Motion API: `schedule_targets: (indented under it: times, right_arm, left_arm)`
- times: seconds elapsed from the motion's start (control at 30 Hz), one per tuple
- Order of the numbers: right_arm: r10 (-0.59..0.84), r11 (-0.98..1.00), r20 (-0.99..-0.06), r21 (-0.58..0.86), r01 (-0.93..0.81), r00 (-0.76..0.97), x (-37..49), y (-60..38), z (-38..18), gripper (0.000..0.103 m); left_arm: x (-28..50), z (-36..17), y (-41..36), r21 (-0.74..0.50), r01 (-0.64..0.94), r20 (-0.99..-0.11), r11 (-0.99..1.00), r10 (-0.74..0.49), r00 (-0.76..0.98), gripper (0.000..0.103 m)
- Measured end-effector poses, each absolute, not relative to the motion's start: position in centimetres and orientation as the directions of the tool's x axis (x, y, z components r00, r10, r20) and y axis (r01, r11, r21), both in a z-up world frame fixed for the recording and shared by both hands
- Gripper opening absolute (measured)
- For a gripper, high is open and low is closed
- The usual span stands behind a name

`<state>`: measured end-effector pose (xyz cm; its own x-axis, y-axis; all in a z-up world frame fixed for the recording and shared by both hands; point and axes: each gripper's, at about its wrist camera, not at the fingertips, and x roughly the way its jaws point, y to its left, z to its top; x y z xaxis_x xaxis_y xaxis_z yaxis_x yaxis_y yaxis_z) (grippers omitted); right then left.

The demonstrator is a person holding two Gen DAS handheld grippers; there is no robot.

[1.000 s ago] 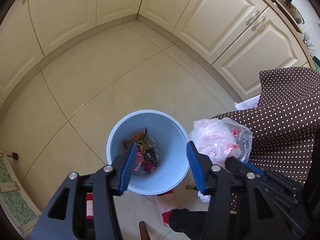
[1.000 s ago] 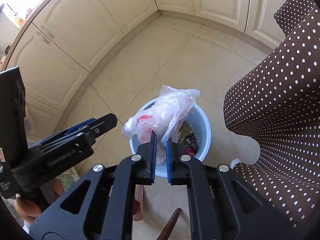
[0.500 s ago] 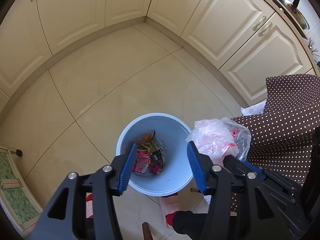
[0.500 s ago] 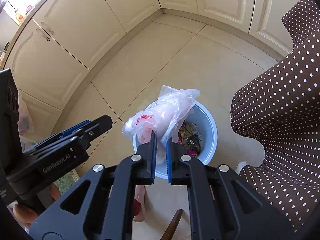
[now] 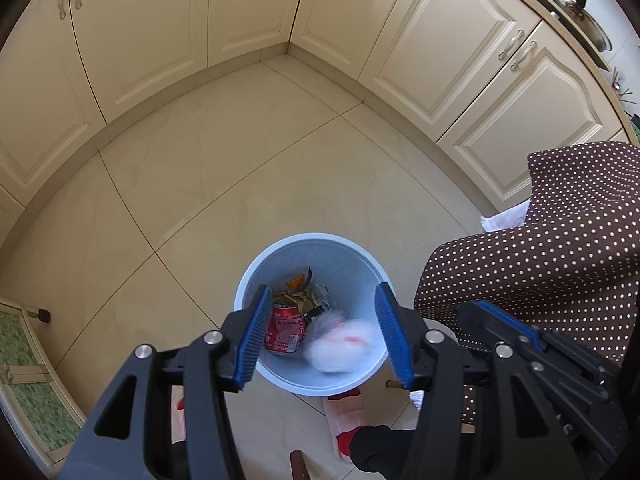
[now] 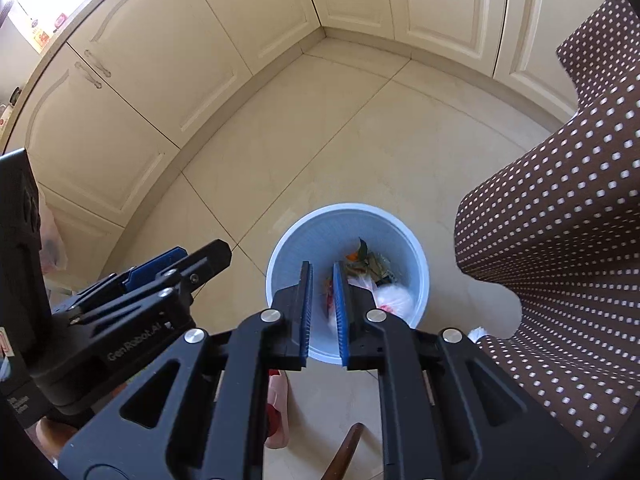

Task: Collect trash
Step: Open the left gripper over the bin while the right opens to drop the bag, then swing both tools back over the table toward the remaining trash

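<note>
Both grippers are pointing steeply down. The left gripper point(image 5: 320, 334) is gaping empty. The right gripper point(image 6: 321, 312) is opening, nothing between its jaws.

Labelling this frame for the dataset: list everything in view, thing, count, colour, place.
bin: 1, pale blue, on the floor below both tongs
plastic bag: 1, clear with red print, blurred, inside the bin
can: 1, red, inside the bin, beside the bag
wrappers: several, mixed colours, bin bottom
cabinets: a cream run along two walls
floor: beige tiles
spotted cloth: 1, brown with white dots, right of the bin
pan: 1, metal, on the counter, top right
slipper: 1, pink, under the bin's near edge
left tongs: 1, black with blue pads, open, empty, over the bin
right tongs: 1, same colours, jaws opening, nothing between them
</note>
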<state>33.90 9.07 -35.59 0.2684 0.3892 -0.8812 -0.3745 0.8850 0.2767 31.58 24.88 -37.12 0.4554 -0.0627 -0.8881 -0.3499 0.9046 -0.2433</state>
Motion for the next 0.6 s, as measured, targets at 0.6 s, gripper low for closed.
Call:
schedule_targets:
  times: [0.6]
  right_arm:
    - [0.365, 0.91, -0.679, 0.116, -0.398, 0.637, 24.5, -1.4, -15.6, 0.017]
  left_arm:
    - [25.0, -18.5, 15.4, -0.223, -0.137, -0.696, 0.965, -0.059, 0.715, 0.059]
